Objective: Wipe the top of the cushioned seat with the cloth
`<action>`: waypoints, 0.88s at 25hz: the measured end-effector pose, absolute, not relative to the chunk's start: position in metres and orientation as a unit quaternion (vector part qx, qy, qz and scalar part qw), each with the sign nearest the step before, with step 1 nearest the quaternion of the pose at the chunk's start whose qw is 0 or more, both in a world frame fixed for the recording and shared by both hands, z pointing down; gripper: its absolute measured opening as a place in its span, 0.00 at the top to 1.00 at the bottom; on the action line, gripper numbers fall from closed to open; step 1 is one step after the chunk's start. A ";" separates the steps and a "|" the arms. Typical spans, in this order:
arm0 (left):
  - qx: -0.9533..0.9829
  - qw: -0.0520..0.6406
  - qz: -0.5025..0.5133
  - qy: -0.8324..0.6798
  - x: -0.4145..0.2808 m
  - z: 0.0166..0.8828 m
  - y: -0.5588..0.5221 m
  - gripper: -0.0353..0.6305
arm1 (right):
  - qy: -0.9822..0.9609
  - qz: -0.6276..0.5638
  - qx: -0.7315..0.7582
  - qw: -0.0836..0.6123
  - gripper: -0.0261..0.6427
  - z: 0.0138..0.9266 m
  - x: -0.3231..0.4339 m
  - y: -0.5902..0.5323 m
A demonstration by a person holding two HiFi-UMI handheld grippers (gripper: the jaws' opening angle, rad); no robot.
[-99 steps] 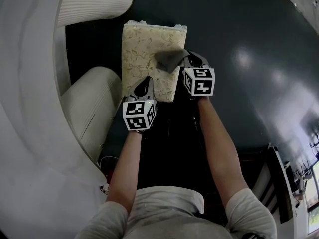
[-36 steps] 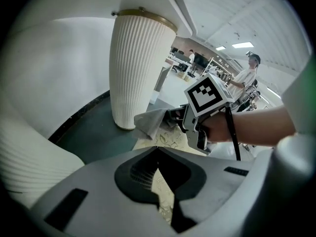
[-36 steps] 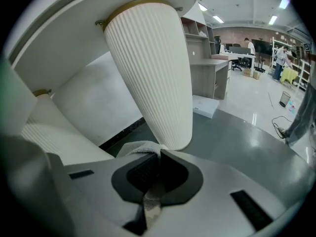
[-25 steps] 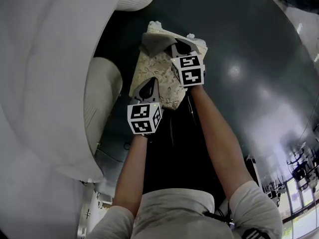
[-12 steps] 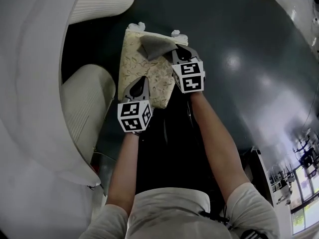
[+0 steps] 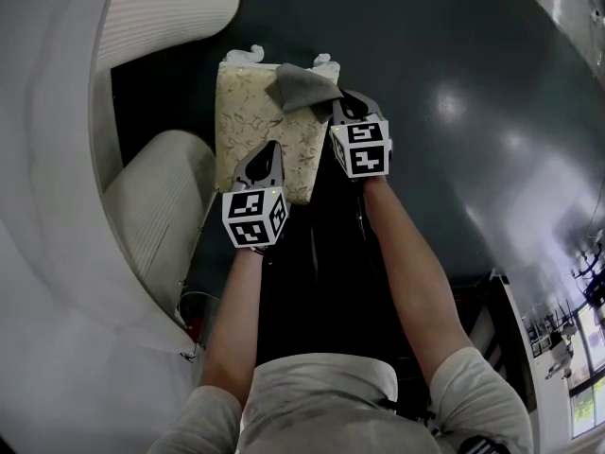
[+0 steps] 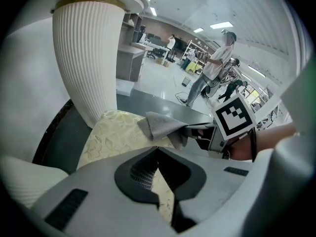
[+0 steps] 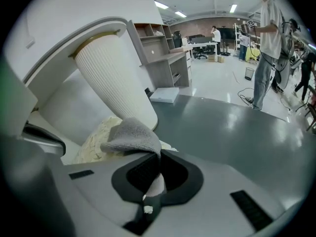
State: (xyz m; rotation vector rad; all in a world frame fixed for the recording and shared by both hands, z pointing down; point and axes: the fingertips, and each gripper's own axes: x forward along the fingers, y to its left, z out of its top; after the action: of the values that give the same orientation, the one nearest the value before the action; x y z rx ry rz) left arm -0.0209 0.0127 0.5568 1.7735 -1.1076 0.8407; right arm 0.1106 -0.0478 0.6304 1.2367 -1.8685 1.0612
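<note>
A white ribbed cushion (image 6: 156, 206) stands close along the left edge of the seat (image 6: 248, 126), a ribbed column (image 6: 161, 12) near its far left corner; the dark floor (image 6: 463, 74) on the right lies open.

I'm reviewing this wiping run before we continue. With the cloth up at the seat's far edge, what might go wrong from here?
1. The cloth sits bunched at the far right corner of the cushioned seat; pushing away may carry it off the edge.
2. The right tool pinches only one fold, so dragging might pull the cloth loose.
3. The left tool is shut and empty over the near edge, so the seat may shift.
</note>
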 end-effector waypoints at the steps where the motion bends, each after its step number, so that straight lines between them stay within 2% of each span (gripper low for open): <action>1: 0.711 0.429 0.338 -0.443 -0.018 0.556 0.013 0.92 | -0.710 0.409 0.471 0.326 0.94 0.631 0.114 -0.045; 9: 0.708 0.421 0.345 -0.450 0.000 0.526 0.004 0.92 | -0.699 0.431 0.458 0.340 0.94 0.613 0.134 -0.034; 15: 0.704 0.426 0.345 -0.453 0.021 0.451 0.002 0.92 | -0.711 0.428 0.431 0.354 0.94 0.535 0.148 -0.017; 22: 0.704 0.413 0.313 -0.486 0.037 0.374 -0.010 0.92 | -0.727 0.416 0.442 0.321 0.94 0.454 0.154 -0.031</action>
State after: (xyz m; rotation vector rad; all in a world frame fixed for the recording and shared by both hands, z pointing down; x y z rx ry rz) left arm 0.0366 -0.0099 0.3743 1.7687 -1.2216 0.7871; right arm 0.1541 -0.0305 0.4542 1.1615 -1.9093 1.0939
